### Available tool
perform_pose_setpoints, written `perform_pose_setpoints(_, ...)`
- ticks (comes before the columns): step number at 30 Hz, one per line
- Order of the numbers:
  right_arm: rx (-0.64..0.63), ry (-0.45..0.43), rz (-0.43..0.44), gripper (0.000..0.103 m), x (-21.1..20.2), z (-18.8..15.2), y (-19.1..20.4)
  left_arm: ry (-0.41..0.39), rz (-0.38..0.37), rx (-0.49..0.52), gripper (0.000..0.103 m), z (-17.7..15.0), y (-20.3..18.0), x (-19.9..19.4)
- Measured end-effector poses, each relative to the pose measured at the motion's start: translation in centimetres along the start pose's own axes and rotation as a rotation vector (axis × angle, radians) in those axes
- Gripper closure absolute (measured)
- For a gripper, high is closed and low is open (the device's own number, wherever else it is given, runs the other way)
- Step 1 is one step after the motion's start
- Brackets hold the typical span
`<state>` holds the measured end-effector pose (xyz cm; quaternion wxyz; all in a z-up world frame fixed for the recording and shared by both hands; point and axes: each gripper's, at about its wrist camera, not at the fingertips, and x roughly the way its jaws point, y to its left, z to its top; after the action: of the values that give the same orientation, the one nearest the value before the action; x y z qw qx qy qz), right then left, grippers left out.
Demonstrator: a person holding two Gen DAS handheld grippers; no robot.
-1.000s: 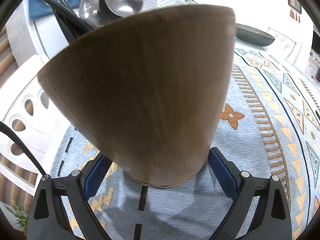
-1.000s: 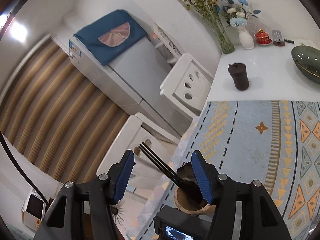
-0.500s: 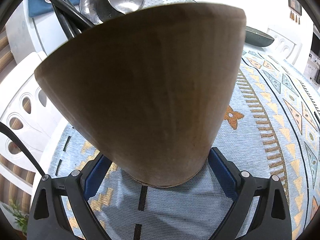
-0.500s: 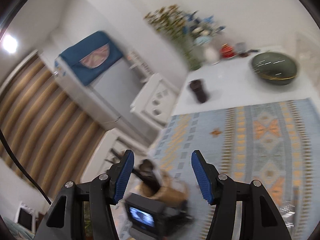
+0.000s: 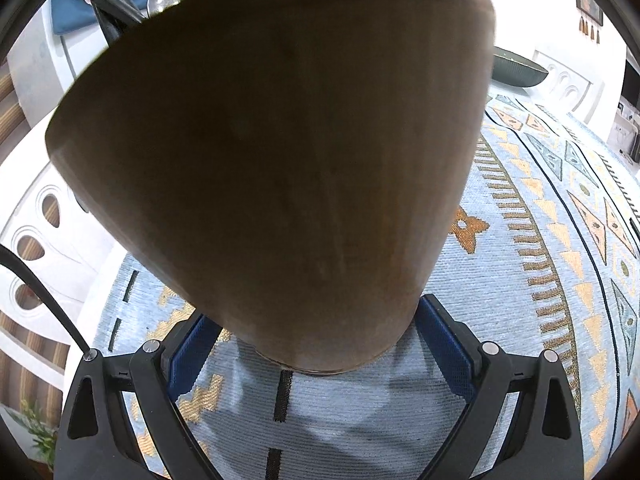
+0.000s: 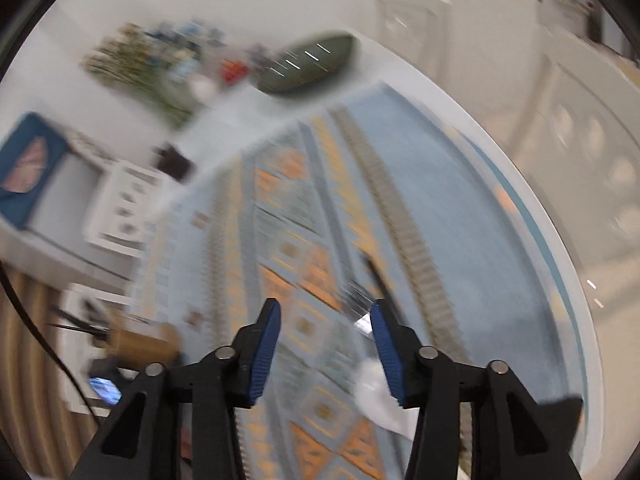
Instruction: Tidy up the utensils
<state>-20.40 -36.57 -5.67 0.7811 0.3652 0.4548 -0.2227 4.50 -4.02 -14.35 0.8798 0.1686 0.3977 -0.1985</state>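
Left wrist view: left gripper (image 5: 316,344) clamps the wooden holder (image 5: 272,152) low at its base on the worktop (image 5: 520,320) — rigid, top-heavy with utensils (image 5: 116,12). Right gripper (image 6: 325,344) is spread open, empty.

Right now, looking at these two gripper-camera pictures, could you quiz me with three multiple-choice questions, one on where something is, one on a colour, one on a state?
1. Where is the wooden utensil holder?
A. Between the left tongs
B. On the floor
C. Inside the green bowl

2. What colour are the finger pads of the right tongs?
A. Red
B. Blue
C. White

3. What state are the right tongs in?
A. Shut on a spoon
B. Shut on chopsticks
C. Open, holding nothing

Answers:
1 A: the left view shows a pad on each side of the holder's base, over the patterned tablecloth.
2 B: both pads are blue.
3 C: only blurred tablecloth shows in the wide gap between them.
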Motion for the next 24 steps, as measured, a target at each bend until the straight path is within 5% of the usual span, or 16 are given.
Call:
perform_pose_setpoints(7,-0.066,0.119,-0.100,0.076,4.9,-2.8,-1.1,0.000,0.000,0.000,0.007,-0.1,-0.1,0.0)
perform_pose_setpoints(24,-0.295,0.165,-0.251,0.078,8.8,-2.8,1.3,0.000,-0.002,-0.001,0.006,-0.3,0.2,0.0)
